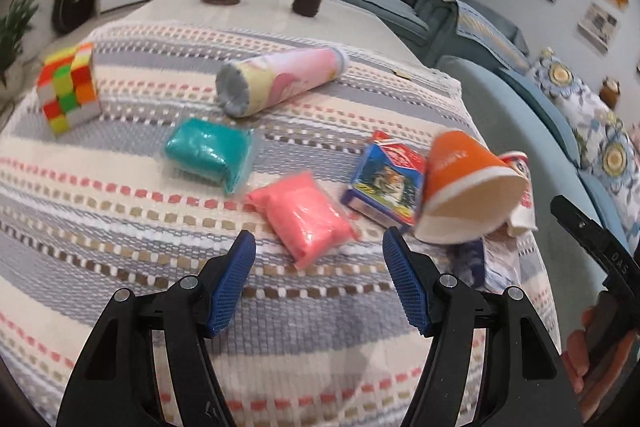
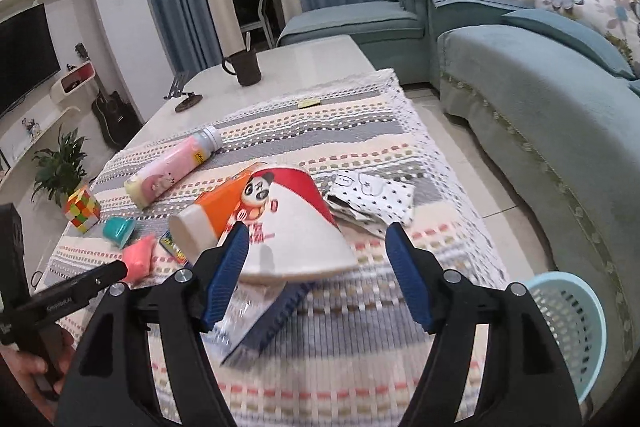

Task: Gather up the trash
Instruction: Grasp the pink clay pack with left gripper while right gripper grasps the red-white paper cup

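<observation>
My left gripper (image 1: 318, 247) is open and empty just above the striped cloth, with a pink packet (image 1: 306, 217) right in front of its fingertips. A teal packet (image 1: 208, 153), a blue card box (image 1: 384, 183) and a tipped orange paper cup (image 1: 464, 183) lie beyond. My right gripper (image 2: 316, 243) is open around the rim of a tipped red-and-white panda cup (image 2: 296, 223); the orange cup (image 2: 212, 215) lies against it. A blue-and-white wrapper (image 2: 272, 319) lies under the cups. A light blue basket (image 2: 568, 323) stands on the floor at the right.
A pink bottle (image 1: 280, 79) lies on its side at the back of the cloth. A puzzle cube (image 1: 68, 87) sits at the left edge. A dotted white pouch (image 2: 372, 199) lies right of the cups. A dark mug (image 2: 244, 67) and a phone stand (image 2: 184, 95) stand far back. A sofa (image 2: 540, 107) runs along the right.
</observation>
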